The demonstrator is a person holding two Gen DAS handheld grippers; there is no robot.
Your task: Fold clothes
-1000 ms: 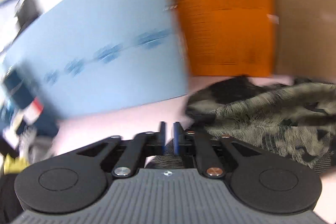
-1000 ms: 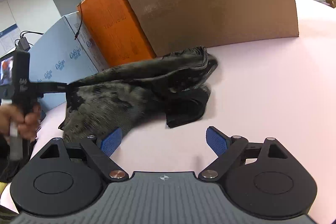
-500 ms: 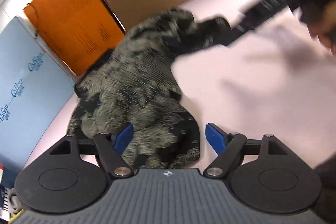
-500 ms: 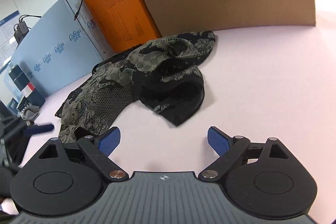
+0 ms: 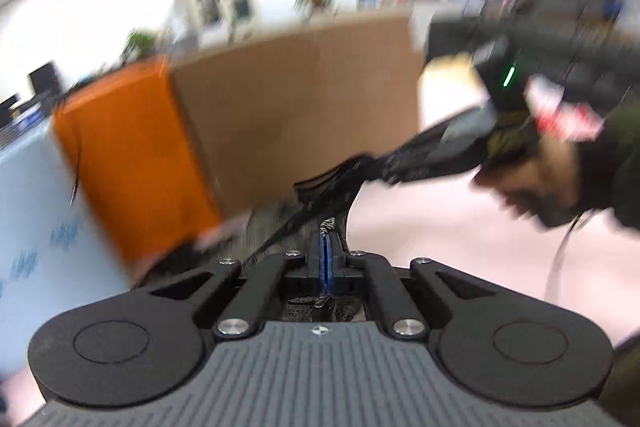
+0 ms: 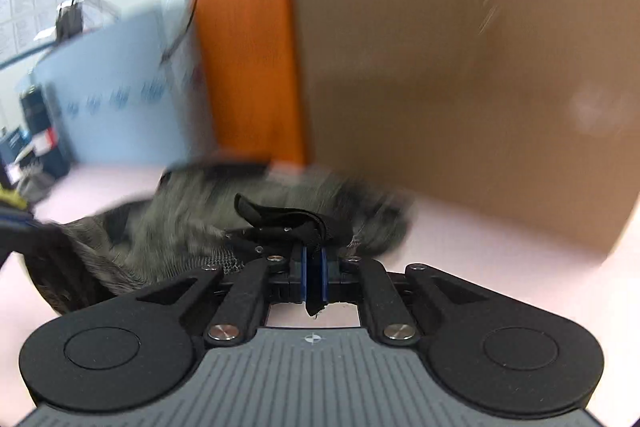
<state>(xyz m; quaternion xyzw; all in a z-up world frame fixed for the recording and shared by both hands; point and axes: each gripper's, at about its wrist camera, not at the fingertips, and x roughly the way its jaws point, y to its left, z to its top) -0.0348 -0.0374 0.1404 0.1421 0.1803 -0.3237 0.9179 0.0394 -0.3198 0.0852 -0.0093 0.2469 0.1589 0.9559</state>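
A dark lace-patterned garment (image 6: pixel 168 223) lies bunched on the pink table (image 6: pixel 480 239), blurred by motion. My right gripper (image 6: pixel 313 255) is shut on a black edge of the garment (image 6: pixel 288 217). My left gripper (image 5: pixel 327 247) is shut on another edge of it (image 5: pixel 280 231), with threads showing between the blue pads. In the left wrist view the right gripper's body (image 5: pixel 440 143) reaches in from the right, held by a hand (image 5: pixel 540 183), with cloth stretched between the two grippers.
Three boxes stand along the back of the table: light blue (image 6: pixel 116 95), orange (image 6: pixel 252 71) and a large brown cardboard one (image 6: pixel 460 87). Office clutter (image 6: pixel 28 143) sits beyond the table's left edge.
Both grippers were open half a second ago; both are now shut on the garment's edges. Both cameras have swung sharply, and the garment is pulled up off the table between them.
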